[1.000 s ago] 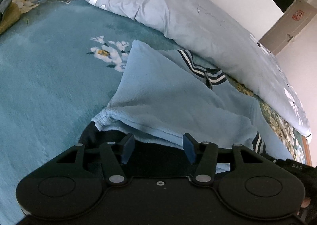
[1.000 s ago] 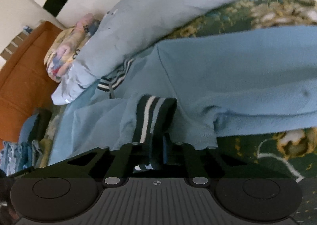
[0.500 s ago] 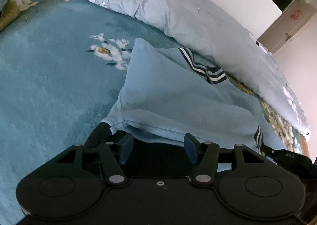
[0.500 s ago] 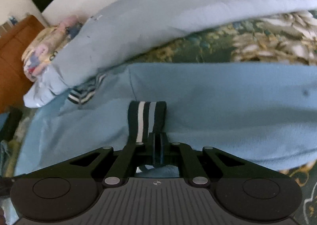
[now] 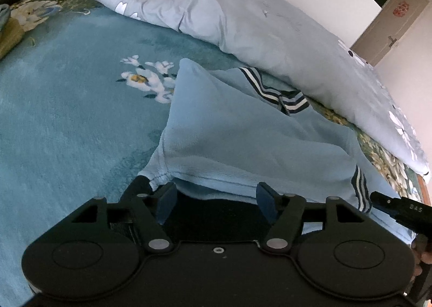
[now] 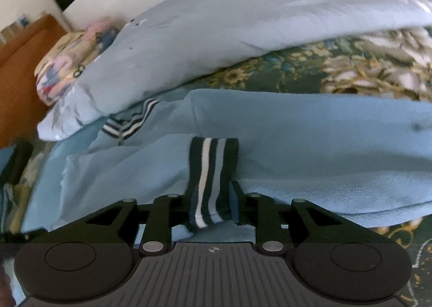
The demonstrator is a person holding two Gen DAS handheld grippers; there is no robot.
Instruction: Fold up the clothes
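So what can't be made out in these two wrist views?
- Left wrist: the light blue garment's near hem, hidden behind the left tongs' body.
- Right wrist: the striped cuff's end, behind the right tongs; whether either pad touches it.
- Right wrist: the quilt's print, blurred.
- Both: the bed's full extent, cut off.

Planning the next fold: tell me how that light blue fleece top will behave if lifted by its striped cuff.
The light blue top would probably sag limply; it already drapes in soft folds. The fuzzy fabric likely grips the pads. The striped cuff sits between the right gripper's just-opened jaws, so it may slip free unless reclamped.
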